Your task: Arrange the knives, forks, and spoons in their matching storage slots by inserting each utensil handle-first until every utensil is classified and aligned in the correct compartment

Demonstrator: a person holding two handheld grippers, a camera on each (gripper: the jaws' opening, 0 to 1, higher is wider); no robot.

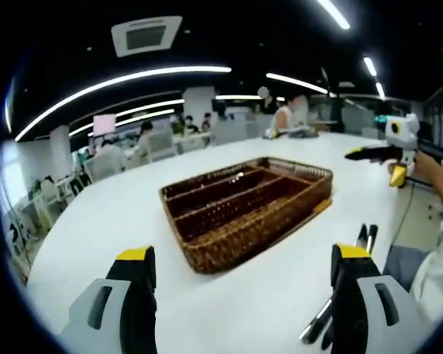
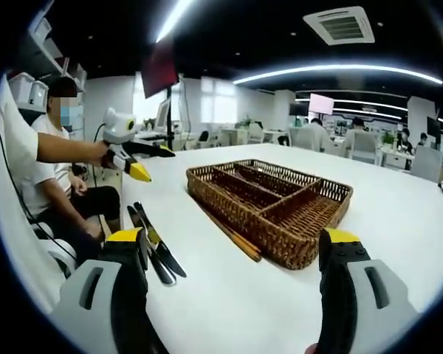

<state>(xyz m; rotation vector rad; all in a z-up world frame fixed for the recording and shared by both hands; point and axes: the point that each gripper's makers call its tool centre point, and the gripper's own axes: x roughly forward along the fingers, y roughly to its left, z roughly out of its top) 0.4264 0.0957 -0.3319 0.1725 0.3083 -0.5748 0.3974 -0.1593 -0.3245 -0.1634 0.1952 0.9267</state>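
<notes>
Basket [image 2: 269, 206] (wicker, divided) on table [image 2: 399, 221]; both grippers [image 1: 244, 284] [image 2: 232, 265] gape, knives [image 2: 153, 247] alongside.

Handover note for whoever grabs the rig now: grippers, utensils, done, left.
Left gripper: open, empty, facing the wicker tray.
Right gripper: open, empty, also facing the tray.
Utensils: dark knives lie on the white table beside the tray; chopsticks lie along the tray's wall.
Done: nothing visibly sorted; the compartments look empty.
Left: pick up each utensil and slot it handle-first.
</notes>
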